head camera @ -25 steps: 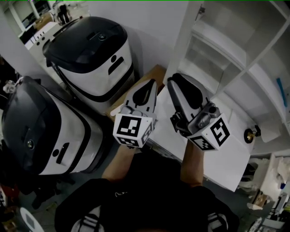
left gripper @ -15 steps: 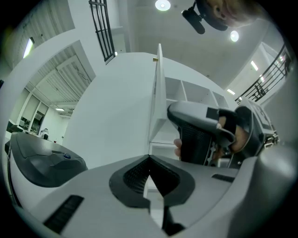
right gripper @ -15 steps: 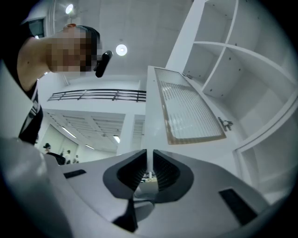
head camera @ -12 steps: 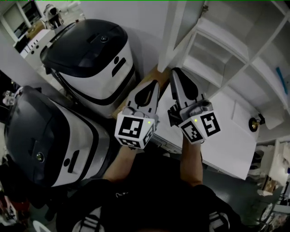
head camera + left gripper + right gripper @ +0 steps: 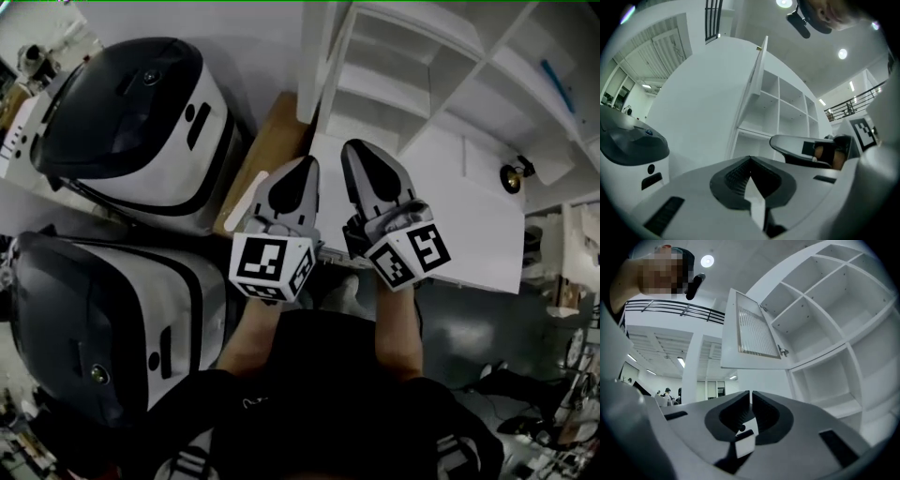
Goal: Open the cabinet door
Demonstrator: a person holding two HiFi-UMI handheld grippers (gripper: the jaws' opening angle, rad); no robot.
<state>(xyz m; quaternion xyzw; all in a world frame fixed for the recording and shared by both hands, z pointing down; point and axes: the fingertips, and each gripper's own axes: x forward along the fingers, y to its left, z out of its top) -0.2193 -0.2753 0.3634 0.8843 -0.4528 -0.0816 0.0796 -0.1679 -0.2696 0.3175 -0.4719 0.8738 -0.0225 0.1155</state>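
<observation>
Your L gripper (image 5: 305,169): jaws together, tips meeting, nothing in them. Your R gripper (image 5: 362,150): jaws nearly together, thin slit only, empty. Both side by side just in front of cabinet (image 5: 394,94), touching nothing. Cabinet door (image 5: 750,333), ribbed-glass panel, swung wide off cabinet's left edge, shelves exposed. White panel (image 5: 469,225) w/ knob (image 5: 514,175) low at cabinet's right, maybe 2nd door, view poor. Black-white unit (image 5: 141,112) left of cabinet.
</observation>
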